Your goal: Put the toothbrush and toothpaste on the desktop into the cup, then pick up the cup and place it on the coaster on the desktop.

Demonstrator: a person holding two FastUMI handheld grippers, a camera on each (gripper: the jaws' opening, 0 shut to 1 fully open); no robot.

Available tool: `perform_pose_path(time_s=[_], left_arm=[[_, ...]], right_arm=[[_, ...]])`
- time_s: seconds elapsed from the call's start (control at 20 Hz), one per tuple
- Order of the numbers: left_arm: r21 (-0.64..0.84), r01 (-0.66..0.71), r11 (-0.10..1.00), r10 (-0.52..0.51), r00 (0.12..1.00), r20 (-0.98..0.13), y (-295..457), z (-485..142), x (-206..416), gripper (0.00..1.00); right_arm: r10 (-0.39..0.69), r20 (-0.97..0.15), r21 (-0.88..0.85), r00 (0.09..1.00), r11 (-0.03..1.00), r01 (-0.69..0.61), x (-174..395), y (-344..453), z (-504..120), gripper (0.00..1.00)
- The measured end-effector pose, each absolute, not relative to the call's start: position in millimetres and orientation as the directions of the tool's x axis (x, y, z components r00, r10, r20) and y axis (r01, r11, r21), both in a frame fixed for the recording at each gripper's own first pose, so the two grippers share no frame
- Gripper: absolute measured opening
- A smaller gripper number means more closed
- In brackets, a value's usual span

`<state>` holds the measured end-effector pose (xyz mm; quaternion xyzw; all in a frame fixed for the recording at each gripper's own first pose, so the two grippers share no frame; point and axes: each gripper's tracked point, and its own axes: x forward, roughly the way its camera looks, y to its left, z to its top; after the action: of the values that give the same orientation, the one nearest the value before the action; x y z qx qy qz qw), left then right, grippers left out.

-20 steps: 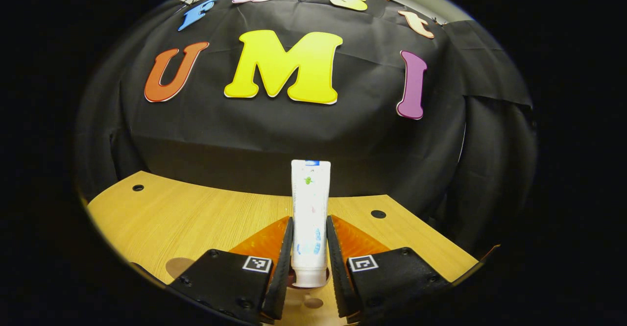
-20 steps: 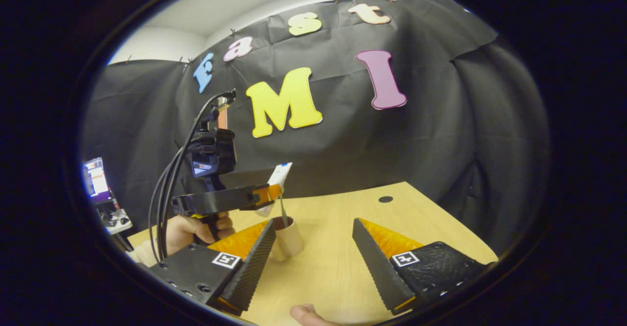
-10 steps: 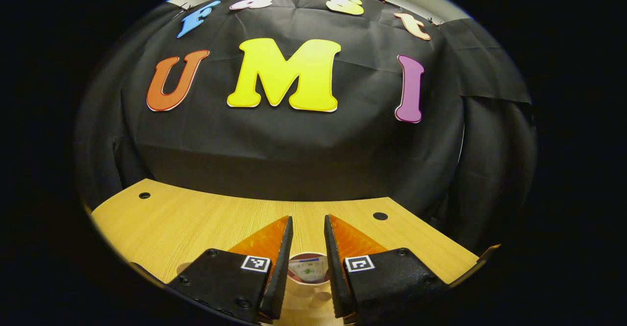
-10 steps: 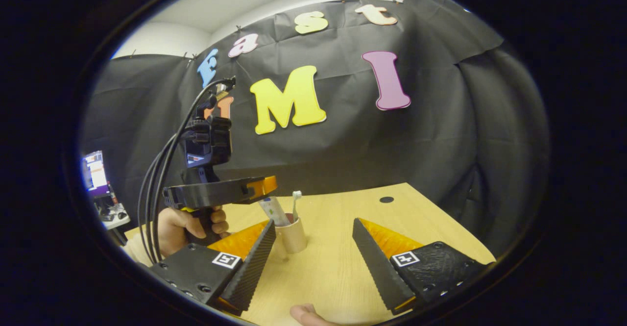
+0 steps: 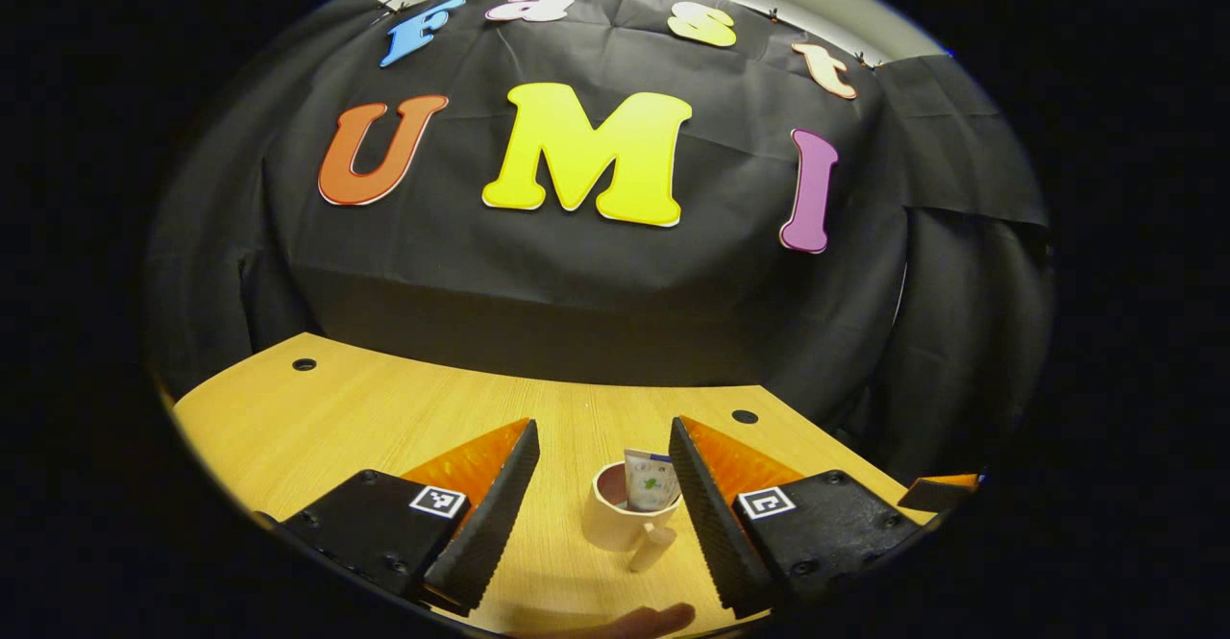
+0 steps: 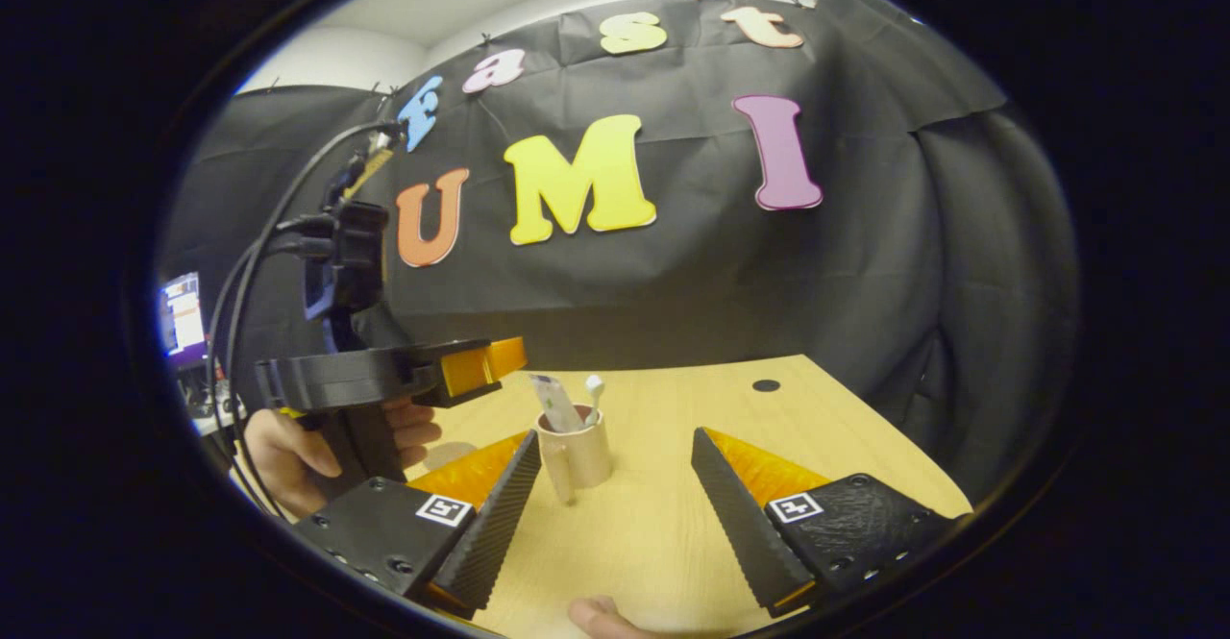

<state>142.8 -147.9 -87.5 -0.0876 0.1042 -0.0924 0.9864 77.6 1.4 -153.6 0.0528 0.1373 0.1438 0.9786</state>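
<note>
Item: beige ceramic handled cup (image 5: 620, 519) on my wooden tabletop (image 5: 384, 418), holding white toothpaste tube (image 5: 651, 479), print unreadable, and toothbrush (image 6: 594, 391). Left hand-held gripper (image 5: 603, 471) spread, empty; right hand-held gripper (image 6: 615, 471) likewise.

No legible text, brand name or number can be made out on any item. The toothpaste (image 5: 651, 479) tube carries small coloured print, too small and blurred to read. Each finger block of the left gripper (image 5: 603, 514) and the right gripper (image 6: 615, 514) bears a square black-and-white coded marker, a pattern without letters. A lit screen (image 6: 182, 315) stands at the far left of the right gripper view.
</note>
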Motion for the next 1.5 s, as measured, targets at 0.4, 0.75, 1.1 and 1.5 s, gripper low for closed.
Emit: perform_pose_path(time_s=[0.4,0.75,1.1,1.5], left_arm=[[-0.156,0.149,0.977,-0.165,0.981,-0.098,-102.8,-62.3,75.6,1.0],[-0.111,0.099,0.989,-0.107,0.992,-0.066,-58.8,-62.7,37.7,0.96],[-0.06,0.091,0.994,-0.094,0.995,-0.036,-36.1,-50.5,29.0,0.95],[-0.098,0.108,0.989,-0.113,0.992,-0.048,-17.9,-51.7,33.9,0.95]], right_arm=[[0.285,-0.313,0.115,0.906,0.958,-0.262,86.5,33.4,-159.0,0.96],[0.246,-0.362,0.028,0.899,0.967,-0.253,104.2,59.9,-155.1,0.96],[0.204,-0.42,-0.03,0.885,0.971,-0.238,129.8,86.0,-143.7,0.97],[0.094,-0.711,-0.046,0.697,0.983,-0.179,168.7,93.3,-214.6,0.95]])
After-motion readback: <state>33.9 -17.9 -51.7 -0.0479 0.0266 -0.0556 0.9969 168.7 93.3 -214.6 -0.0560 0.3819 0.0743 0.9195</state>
